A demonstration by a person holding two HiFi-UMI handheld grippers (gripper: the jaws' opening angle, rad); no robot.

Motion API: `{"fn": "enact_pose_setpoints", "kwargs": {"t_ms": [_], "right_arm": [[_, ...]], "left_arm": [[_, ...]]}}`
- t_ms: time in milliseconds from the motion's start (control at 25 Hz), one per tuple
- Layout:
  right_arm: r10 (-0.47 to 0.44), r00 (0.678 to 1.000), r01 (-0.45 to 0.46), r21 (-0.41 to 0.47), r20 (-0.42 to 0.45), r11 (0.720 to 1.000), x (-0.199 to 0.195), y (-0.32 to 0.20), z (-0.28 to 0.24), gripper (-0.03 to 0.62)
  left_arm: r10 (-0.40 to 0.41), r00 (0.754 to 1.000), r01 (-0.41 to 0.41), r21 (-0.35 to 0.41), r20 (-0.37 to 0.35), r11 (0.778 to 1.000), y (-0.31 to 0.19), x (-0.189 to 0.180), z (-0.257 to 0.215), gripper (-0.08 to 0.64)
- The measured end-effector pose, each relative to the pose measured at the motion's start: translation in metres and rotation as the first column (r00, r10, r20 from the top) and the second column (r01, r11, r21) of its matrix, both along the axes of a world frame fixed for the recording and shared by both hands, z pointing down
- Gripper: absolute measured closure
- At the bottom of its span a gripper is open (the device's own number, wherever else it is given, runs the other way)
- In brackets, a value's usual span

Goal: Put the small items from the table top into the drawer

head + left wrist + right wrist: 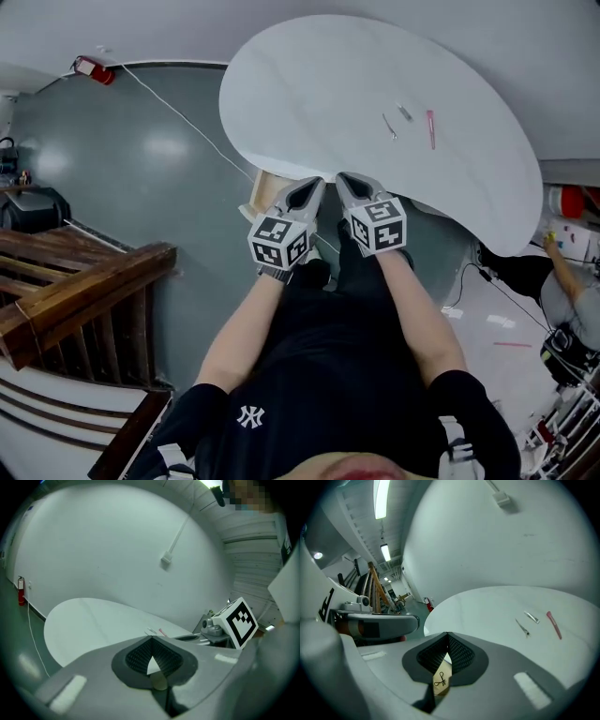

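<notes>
Head view: both forearms reach toward 12 o'clock. The left tongs (305, 192) and right tongs (354, 186) sit side by side at the near edge of the tabletop (309, 84), covering part of the wooden drawer (265, 192). A pink stick (431, 129), a thin metal pin (389, 127) and a short metal piece (404, 112) lie at 1 o'clock, too small to identify.
Left gripper view: tongs closed, empty.
Right gripper view: tongs closed, empty.

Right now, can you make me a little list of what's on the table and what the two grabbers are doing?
Table: white, rounded
Small items: pink stick, silver clip and dark pin, close together on the table's right part
Left gripper: fingers together, holding nothing
Right gripper: fingers together, holding nothing
Gripper spot: side by side at the table's near edge, away from the items
Drawer: probably the light wooden box under that edge
</notes>
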State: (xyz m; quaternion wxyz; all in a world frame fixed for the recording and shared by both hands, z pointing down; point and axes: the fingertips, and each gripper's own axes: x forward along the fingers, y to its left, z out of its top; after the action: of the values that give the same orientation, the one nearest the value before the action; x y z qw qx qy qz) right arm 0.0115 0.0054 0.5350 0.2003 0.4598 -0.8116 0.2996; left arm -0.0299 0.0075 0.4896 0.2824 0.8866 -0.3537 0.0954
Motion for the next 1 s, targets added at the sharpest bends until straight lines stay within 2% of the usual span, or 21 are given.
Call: {"fn": "enact_pose_setpoints", "kwargs": {"t_ms": [240, 520, 1000], "right_arm": [[0.089, 0.996, -0.089, 0.023, -0.022, 0.996, 0.056, -0.019, -0.015, 0.560], [0.144, 0.987, -0.144, 0.013, -0.070, 0.990, 0.108, -0.043, -0.009, 0.551], [0.121, 0.980, -0.133, -0.070, -0.159, 0.989, 0.165, -0.081, 0.037, 0.517]], "left_arm": [[0.053, 0.999, -0.053, 0.007, -0.007, 0.999, -0.011, 0.041, -0.017, 0.560], [0.097, 0.995, -0.097, -0.012, -0.007, 0.995, -0.033, 0.088, -0.015, 0.560], [0.096, 0.995, -0.095, -0.076, 0.012, 0.993, -0.079, 0.142, 0.017, 0.560]]}}
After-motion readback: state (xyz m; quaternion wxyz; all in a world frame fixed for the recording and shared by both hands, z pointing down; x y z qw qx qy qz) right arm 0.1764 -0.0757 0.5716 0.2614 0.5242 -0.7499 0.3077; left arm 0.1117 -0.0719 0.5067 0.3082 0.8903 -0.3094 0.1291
